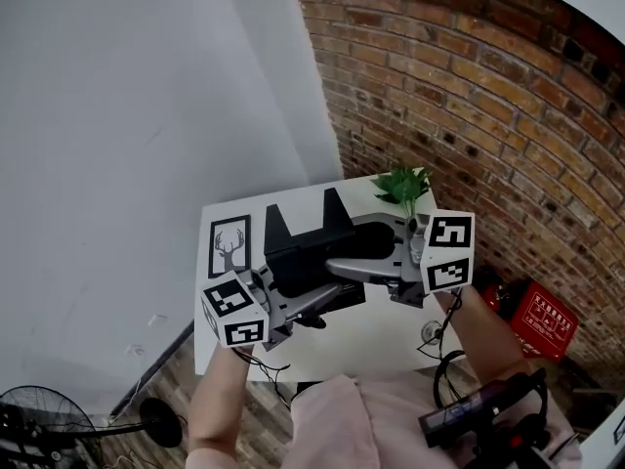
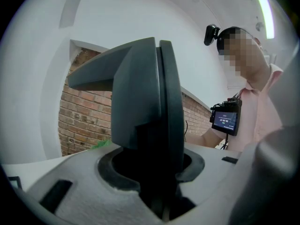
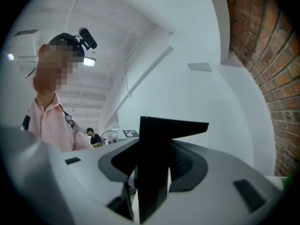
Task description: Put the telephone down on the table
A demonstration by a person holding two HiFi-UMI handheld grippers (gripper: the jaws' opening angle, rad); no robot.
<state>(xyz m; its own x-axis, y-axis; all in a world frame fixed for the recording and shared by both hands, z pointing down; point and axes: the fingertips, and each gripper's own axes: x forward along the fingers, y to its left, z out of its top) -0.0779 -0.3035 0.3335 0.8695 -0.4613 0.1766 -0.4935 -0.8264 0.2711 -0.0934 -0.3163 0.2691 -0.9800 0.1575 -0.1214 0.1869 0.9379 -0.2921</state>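
Observation:
A black telephone (image 1: 299,250) with two upright prongs hangs in the air above the white table (image 1: 381,345), carried between both grippers. My left gripper (image 1: 305,299) comes in from the lower left and is shut on the telephone's near side. From the right, my right gripper (image 1: 342,262) is shut on its other side. In the left gripper view a dark fin-shaped part of the telephone (image 2: 140,93) stands up out of the left gripper (image 2: 157,177). In the right gripper view a black pointed part of it (image 3: 159,144) fills the gap of the right gripper (image 3: 147,184).
On the table stand a framed deer picture (image 1: 230,245) at the left and a small green plant (image 1: 403,186) at the far edge. A brick wall (image 1: 488,106) rises behind, a white wall (image 1: 146,115) to the left. On the floor sit a red box (image 1: 542,316) and a fan (image 1: 39,423).

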